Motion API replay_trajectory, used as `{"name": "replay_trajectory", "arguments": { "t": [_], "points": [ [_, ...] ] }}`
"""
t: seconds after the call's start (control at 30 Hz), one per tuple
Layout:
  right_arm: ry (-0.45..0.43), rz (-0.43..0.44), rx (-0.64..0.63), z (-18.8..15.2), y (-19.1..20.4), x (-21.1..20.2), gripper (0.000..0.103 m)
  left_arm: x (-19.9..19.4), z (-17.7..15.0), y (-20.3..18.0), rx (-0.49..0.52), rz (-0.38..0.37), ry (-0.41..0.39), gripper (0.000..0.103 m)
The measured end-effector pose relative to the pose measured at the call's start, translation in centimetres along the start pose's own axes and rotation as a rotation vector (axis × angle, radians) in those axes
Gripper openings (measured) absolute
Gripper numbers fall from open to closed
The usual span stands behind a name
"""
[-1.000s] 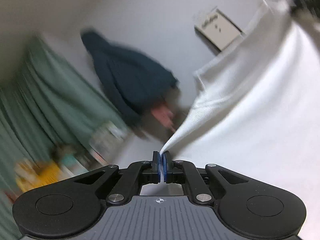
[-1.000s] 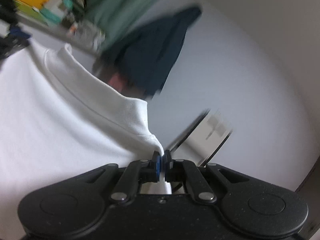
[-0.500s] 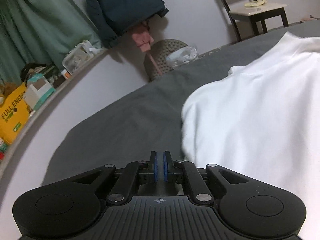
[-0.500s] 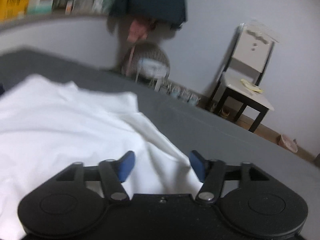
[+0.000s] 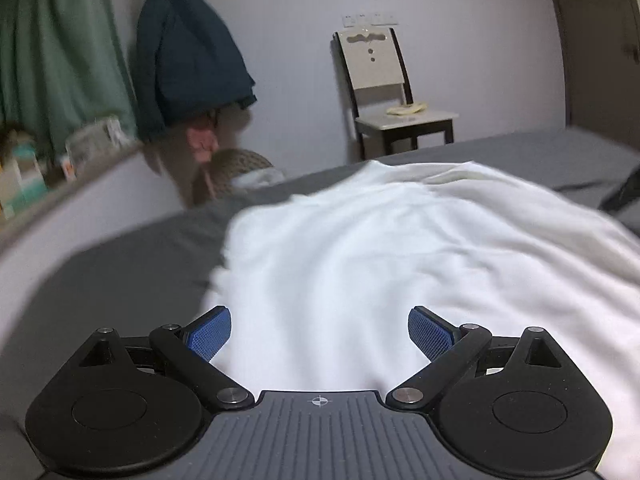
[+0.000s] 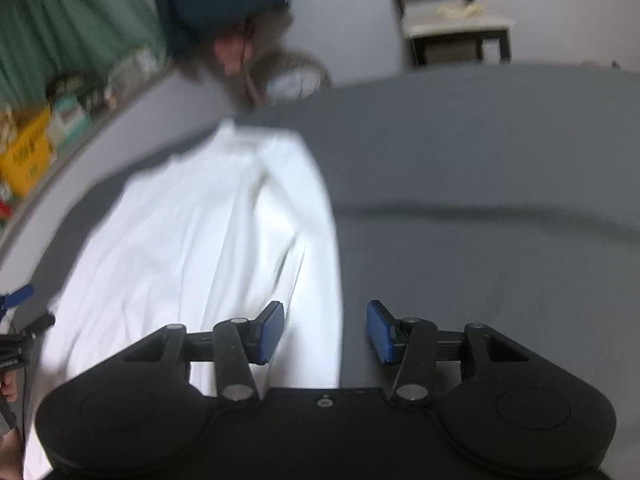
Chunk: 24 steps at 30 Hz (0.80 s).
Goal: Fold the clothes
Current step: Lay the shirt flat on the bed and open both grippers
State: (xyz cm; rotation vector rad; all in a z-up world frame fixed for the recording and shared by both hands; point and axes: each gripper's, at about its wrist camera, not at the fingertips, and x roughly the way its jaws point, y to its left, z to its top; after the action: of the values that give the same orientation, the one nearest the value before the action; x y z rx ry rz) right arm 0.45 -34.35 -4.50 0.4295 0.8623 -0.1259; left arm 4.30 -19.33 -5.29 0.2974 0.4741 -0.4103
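Observation:
A white garment (image 5: 400, 248) lies spread and rumpled on the dark grey bed (image 5: 120, 280). My left gripper (image 5: 319, 334) is open just above the garment's near end, with nothing between its blue pads (image 5: 210, 334). In the right wrist view the same white garment (image 6: 208, 240) stretches away to the left. My right gripper (image 6: 325, 330) is open over the garment's right edge, its left pad (image 6: 272, 332) above the cloth and its right pad above bare grey bed (image 6: 480, 200). Neither gripper holds anything.
A chair (image 5: 392, 92) stands against the far wall. A dark blue jacket (image 5: 188, 48) hangs beside green curtains (image 5: 60, 48). A cluttered ledge (image 5: 60, 160) runs along the left. A woven basket (image 5: 236, 168) sits past the bed. The left gripper's tip (image 6: 16, 300) shows at the left edge.
Both grippers held the white garment up in the air; it now lies on the bed. The right gripper opened first, then the left, and both released the cloth.

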Motion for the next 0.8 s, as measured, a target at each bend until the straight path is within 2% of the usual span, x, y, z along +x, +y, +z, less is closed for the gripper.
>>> {"name": "replay_trajectory", "arguments": {
  "t": [0.07, 0.17, 0.33, 0.43, 0.5, 0.57, 0.6, 0.63, 0.67, 0.7, 0.77, 0.8],
  "points": [
    [0.042, -0.052, -0.020, -0.8, 1.0, 1.0, 0.003, 0.2, -2.1, -1.8, -0.052, -0.001, 0.017, 0.096],
    [0.013, -0.130, -0.050, -0.8, 1.7, 0.7, 0.003, 0.7, -4.0, -3.0, -0.067, -0.005, 0.027, 0.096],
    [-0.112, -0.405, -0.020, 4.0, -2.1, -1.4, 0.002, -0.3, -5.4, -3.9, -0.018, -0.031, -0.006, 0.096],
    [-0.101, -0.472, 0.016, 6.5, -5.1, -0.9, 0.003, -0.3, -5.8, -3.9, -0.026, -0.079, 0.002, 0.096],
    [-0.056, -0.513, 0.030, 7.2, -6.5, 0.6, 0.004, 0.1, -6.0, -3.6, -0.034, -0.087, 0.019, 0.096],
    [0.024, -0.473, 0.109, 6.8, -8.0, 1.9, 0.014, 0.5, -6.1, -3.4, -0.046, -0.088, 0.033, 0.096],
    [0.045, -0.442, 0.152, 6.4, -8.6, 2.1, 0.016, 0.6, -6.2, -3.2, -0.052, -0.088, 0.039, 0.096],
    [0.015, -0.418, 0.175, 5.7, -9.0, 1.6, 0.021, 0.8, -6.3, -3.1, -0.058, -0.089, 0.046, 0.096],
    [-0.007, -0.392, 0.191, 4.9, -9.4, 0.9, 0.035, 0.9, -6.4, -3.0, -0.064, -0.089, 0.053, 0.096],
    [-0.029, -0.367, 0.207, 4.1, -9.8, 0.1, 0.041, 1.1, -6.5, -2.8, -0.071, -0.090, 0.059, 0.096],
    [-0.041, -0.299, 0.255, 1.9, -10.4, -1.6, 0.044, 1.3, -6.6, -2.7, -0.084, -0.094, 0.068, 0.096],
    [-0.038, -0.261, 0.283, 0.6, -10.7, -2.4, 0.044, 1.4, -6.6, -2.8, -0.080, -0.084, 0.074, 0.101]
  ]
}}
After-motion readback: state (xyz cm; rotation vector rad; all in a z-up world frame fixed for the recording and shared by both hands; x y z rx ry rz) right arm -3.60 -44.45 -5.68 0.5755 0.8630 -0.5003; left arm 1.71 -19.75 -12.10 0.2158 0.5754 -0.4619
